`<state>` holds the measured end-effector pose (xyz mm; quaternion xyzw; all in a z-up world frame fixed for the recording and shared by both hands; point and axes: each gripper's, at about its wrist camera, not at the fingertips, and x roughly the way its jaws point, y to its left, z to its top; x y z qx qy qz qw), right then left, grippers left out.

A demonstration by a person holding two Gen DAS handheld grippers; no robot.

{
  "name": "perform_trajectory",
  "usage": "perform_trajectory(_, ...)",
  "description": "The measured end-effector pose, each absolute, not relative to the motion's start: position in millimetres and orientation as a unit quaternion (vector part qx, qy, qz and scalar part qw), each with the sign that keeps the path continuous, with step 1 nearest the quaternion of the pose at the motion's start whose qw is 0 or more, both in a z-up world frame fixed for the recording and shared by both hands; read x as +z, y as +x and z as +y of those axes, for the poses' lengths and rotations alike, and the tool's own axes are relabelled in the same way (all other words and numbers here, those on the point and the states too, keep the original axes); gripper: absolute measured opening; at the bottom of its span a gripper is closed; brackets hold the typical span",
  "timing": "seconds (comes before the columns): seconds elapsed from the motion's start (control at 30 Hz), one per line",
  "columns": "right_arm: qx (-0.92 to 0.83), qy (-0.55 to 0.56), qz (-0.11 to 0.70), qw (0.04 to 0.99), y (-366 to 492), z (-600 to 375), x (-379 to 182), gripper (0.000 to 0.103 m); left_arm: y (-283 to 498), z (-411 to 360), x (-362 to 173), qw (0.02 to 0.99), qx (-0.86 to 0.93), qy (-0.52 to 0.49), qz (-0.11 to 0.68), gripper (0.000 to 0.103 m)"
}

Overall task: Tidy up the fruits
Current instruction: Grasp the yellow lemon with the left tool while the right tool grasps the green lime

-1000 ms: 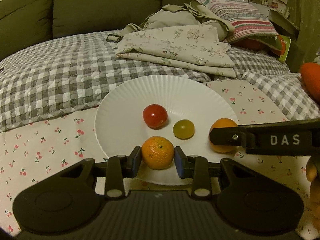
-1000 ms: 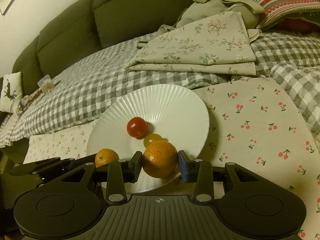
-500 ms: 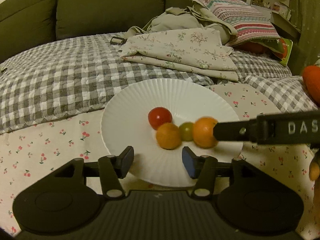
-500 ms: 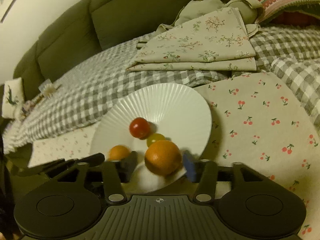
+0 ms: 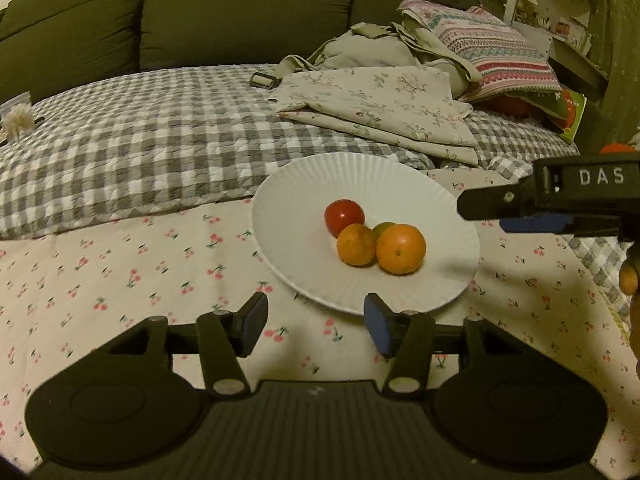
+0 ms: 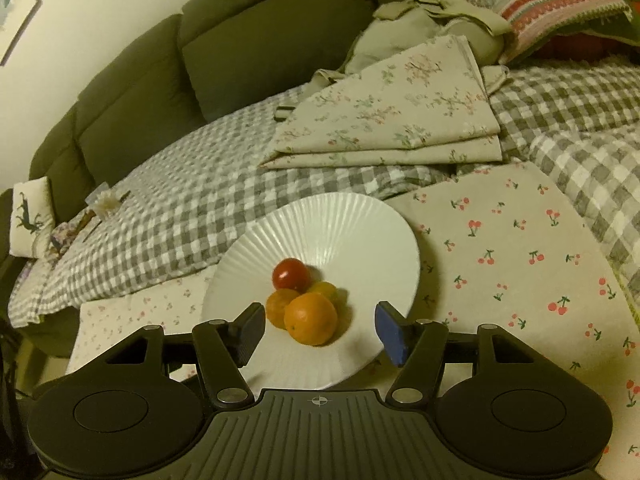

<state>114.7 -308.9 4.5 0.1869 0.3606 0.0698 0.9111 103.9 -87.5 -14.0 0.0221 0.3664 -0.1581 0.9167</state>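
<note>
A white ribbed plate (image 5: 304, 184) (image 6: 360, 224) lies on the cherry-print cloth. On it sit a red tomato (image 5: 344, 216) (image 6: 291, 274), a small orange (image 5: 356, 245) (image 6: 278, 305), a larger orange (image 5: 401, 249) (image 6: 311, 319) and a green-yellow fruit (image 5: 382, 227) (image 6: 325, 289), all bunched together. My left gripper (image 5: 316, 322) is open and empty, just short of the plate's near rim. My right gripper (image 6: 320, 330) is open and empty, its jaws either side of the larger orange without touching it; it also shows in the left wrist view (image 5: 520, 216).
Cherry-print cloth (image 5: 120, 280) (image 6: 520, 260) over a checked quilt (image 5: 140, 152) on a green sofa (image 5: 240, 20). Folded floral fabric (image 5: 380, 108) (image 6: 400, 120), a beige bag (image 5: 380, 48) and a striped pillow (image 5: 496, 56) lie behind the plate.
Both grippers opened and let their oranges go onto the plate, then drew back. The two oranges now rest against the tomato and green fruit.
</note>
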Motion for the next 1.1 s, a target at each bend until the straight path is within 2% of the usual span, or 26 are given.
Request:
perform_trajectory(0.63,0.121,0.096,0.349,0.924,61,-266,34,0.061,42,-46,-3,0.910,-0.149,-0.003,0.386,0.053)
perform_trajectory(1.1,0.157,0.060,0.392,0.905,20,-243,13,0.061,25,-31,-32,0.893,-0.124,-0.034,0.431,0.052)
